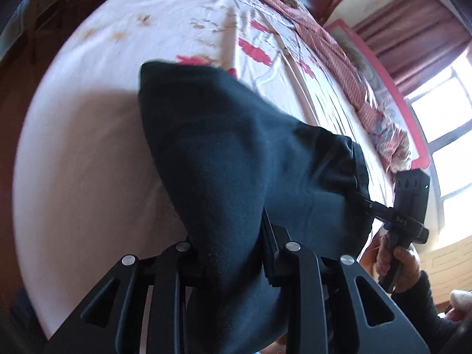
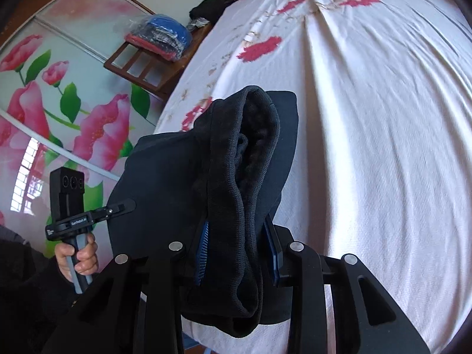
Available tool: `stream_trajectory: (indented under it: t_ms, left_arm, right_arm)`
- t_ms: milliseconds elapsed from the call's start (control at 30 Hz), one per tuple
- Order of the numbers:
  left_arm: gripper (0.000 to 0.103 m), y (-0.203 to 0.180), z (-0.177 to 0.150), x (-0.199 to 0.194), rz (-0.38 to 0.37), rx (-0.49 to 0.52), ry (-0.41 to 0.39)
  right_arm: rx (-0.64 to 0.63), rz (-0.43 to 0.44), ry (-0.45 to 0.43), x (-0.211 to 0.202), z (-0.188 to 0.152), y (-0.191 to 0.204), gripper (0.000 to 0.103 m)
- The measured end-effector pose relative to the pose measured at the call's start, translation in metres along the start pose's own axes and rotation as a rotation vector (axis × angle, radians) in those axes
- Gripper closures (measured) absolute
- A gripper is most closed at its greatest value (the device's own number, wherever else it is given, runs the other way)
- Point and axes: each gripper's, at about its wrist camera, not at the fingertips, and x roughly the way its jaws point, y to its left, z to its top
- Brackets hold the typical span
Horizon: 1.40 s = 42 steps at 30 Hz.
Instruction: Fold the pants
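Left wrist view: the left gripper (image 1: 233, 253) was clamped on a fold of the dark navy fleece-textured pants (image 1: 236, 153), the cloth bunched between its black fingers. The pants hung above the white bedsheet with red flower print (image 1: 97, 135), which lay broad and bare to the left of the garment. Further right, the right gripper (image 1: 364, 200) bit into the far end of the same pants, held by the person's right hand (image 1: 395, 259). A striped pink quilt (image 1: 339, 56) ran along the bed's far edge, beside a window with dark red curtains (image 1: 413, 38).

Right wrist view: the right gripper (image 2: 239, 253) was closed on the ribbed knit waistband of the pants (image 2: 236, 183), the fuzzy inner lining showing at the open band. Blue pads (image 2: 202, 250) pressed the fabric on either side. The left gripper (image 2: 124, 206) pinched the garment's left edge, gripped by the left hand (image 2: 79, 256). A clear plastic bag of folded blue and red cloth (image 2: 162, 35) sat on a brown wooden rack (image 2: 141, 65) near a flower-painted wardrobe door (image 2: 59, 94).
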Motion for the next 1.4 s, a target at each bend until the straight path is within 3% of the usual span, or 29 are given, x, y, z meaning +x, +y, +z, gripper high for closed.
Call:
stream_trajectory:
  t_ms: [67, 133, 200, 267, 300, 333, 567, 633, 667, 767, 833, 900, 967, 1033, 1133, 1400]
  left_arm:
    - [0.074, 0.008, -0.003, -0.001, -0.046, -0.046, -0.020]
    - [0.067, 0.001, -0.003, -0.003, -0.004, -0.014, -0.013]
    - [0.060, -0.010, -0.001, -0.011, 0.104, 0.037, -0.002]
    - [0.046, -0.019, -0.002, -0.022, 0.173, 0.070, -0.008]
    - [0.033, -0.021, 0.000, -0.028, 0.238, 0.088, -0.019]
    - [0.024, -0.026, 0.000, -0.041, 0.313, 0.115, -0.050]
    - [0.023, -0.067, -0.004, -0.114, 0.488, 0.210, -0.207]
    - [0.022, -0.086, -0.011, -0.135, 0.476, 0.231, -0.270]
    - [0.017, -0.095, -0.014, -0.141, 0.489, 0.233, -0.310]
    - [0.014, -0.123, -0.031, -0.150, 0.546, 0.279, -0.402]
    - [0.011, -0.135, -0.044, -0.143, 0.646, 0.299, -0.460]
    - [0.011, -0.141, -0.054, -0.127, 0.693, 0.324, -0.442]
    - [0.011, -0.142, -0.062, -0.115, 0.727, 0.304, -0.417]
    - [0.011, -0.141, -0.071, -0.101, 0.704, 0.280, -0.368]
    - [0.011, -0.138, -0.085, -0.085, 0.637, 0.256, -0.325]
    - [0.011, -0.120, -0.098, -0.056, 0.629, 0.194, -0.237]
  right_arm:
    - [0.055, 0.065, -0.011, -0.002, -0.002, -0.010, 0.071]
    - [0.031, 0.038, 0.006, -0.004, -0.001, -0.005, 0.061]
    - [0.022, -0.005, 0.030, -0.009, 0.004, 0.002, 0.045]
    - [0.028, -0.010, -0.011, -0.025, 0.013, 0.008, 0.032]
    - [0.046, 0.008, -0.033, -0.036, 0.018, 0.009, 0.026]
    - [0.057, -0.004, -0.054, -0.045, 0.021, 0.011, 0.026]
    - [-0.084, -0.023, -0.112, -0.102, 0.020, 0.072, 0.026]
    - [-0.125, -0.035, -0.118, -0.108, 0.012, 0.093, 0.026]
    - [-0.135, -0.045, -0.141, -0.109, 0.006, 0.105, 0.026]
    - [-0.138, -0.081, -0.170, -0.103, -0.008, 0.126, 0.026]
    - [-0.120, -0.118, -0.197, -0.095, -0.017, 0.136, 0.026]
    - [-0.116, -0.157, -0.204, -0.082, -0.029, 0.142, 0.026]
    - [-0.129, -0.261, -0.220, -0.069, -0.041, 0.148, 0.026]
    - [-0.153, -0.327, -0.222, -0.056, -0.050, 0.153, 0.026]
    - [-0.158, -0.360, -0.218, -0.041, -0.061, 0.155, 0.025]
    - [-0.180, -0.450, -0.194, -0.029, -0.073, 0.150, 0.025]
